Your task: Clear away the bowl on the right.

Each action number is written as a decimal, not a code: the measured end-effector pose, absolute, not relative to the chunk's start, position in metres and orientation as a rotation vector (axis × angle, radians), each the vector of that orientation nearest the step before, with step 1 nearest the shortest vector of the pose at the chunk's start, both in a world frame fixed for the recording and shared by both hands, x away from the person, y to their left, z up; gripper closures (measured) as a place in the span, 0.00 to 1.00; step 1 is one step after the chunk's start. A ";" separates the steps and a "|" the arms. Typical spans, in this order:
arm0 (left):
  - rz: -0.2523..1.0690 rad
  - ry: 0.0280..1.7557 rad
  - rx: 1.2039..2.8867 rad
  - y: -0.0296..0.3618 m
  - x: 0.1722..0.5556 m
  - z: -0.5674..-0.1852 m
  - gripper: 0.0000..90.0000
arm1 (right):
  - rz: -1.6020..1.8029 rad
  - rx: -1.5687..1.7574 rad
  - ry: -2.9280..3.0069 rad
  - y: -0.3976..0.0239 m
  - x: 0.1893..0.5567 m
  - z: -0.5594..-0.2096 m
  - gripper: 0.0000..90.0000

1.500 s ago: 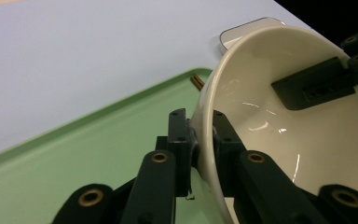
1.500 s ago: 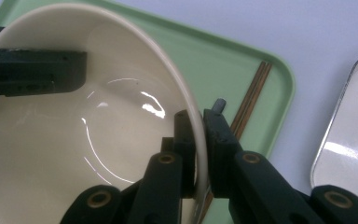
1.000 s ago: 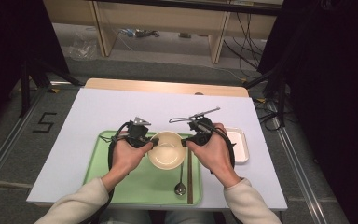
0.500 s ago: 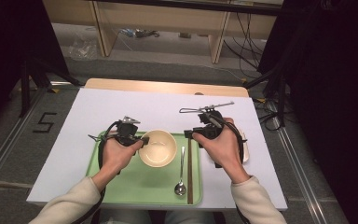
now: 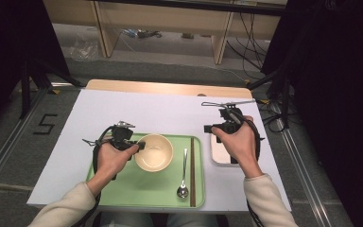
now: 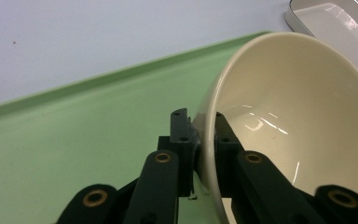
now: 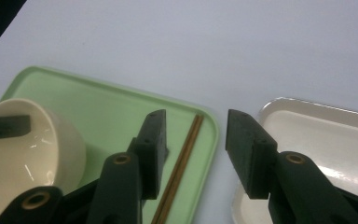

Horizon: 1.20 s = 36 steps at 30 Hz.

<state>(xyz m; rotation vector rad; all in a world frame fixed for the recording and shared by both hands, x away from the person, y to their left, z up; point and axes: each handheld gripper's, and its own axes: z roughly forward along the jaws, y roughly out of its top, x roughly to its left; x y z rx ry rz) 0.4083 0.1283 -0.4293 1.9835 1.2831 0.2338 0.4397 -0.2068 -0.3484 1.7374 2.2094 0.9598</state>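
A cream bowl (image 5: pixel 154 152) sits on the green tray (image 5: pixel 137 189), tipped a little in the left gripper view (image 6: pixel 298 116). My left gripper (image 5: pixel 141 145) (image 6: pixel 200 126) is shut on the bowl's left rim, one jaw inside and one outside. My right gripper (image 5: pixel 210 128) (image 7: pixel 196 135) hovers open over the gap between the tray (image 7: pixel 98 102) and a white dish (image 7: pixel 317 135). Its jaws have just opened wider, and nothing is between them.
A metal spoon (image 5: pixel 183 172) and brown chopsticks (image 5: pixel 192 170) (image 7: pixel 182 168) lie along the tray's right side. The white rectangular dish (image 5: pixel 220 153) (image 6: pixel 335 23) stands just right of the tray, partly under my right hand. White tabletop stretches beyond the tray.
My right gripper has left the bowl's right side and moved right, over the white dish's edge. The left gripper has drawn the bowl slightly left, and the spoon is now uncovered.
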 end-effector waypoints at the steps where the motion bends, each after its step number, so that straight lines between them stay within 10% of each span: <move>1: 0.232 1.284 1.985 0.129 0.408 -0.430 0.92 | 0.953 1.772 2.192 -0.209 0.441 -0.348 0.66; 36: 0.082 1.345 1.970 0.124 0.395 -0.460 0.84 | 0.593 2.109 2.008 -0.310 0.478 -0.413 0.64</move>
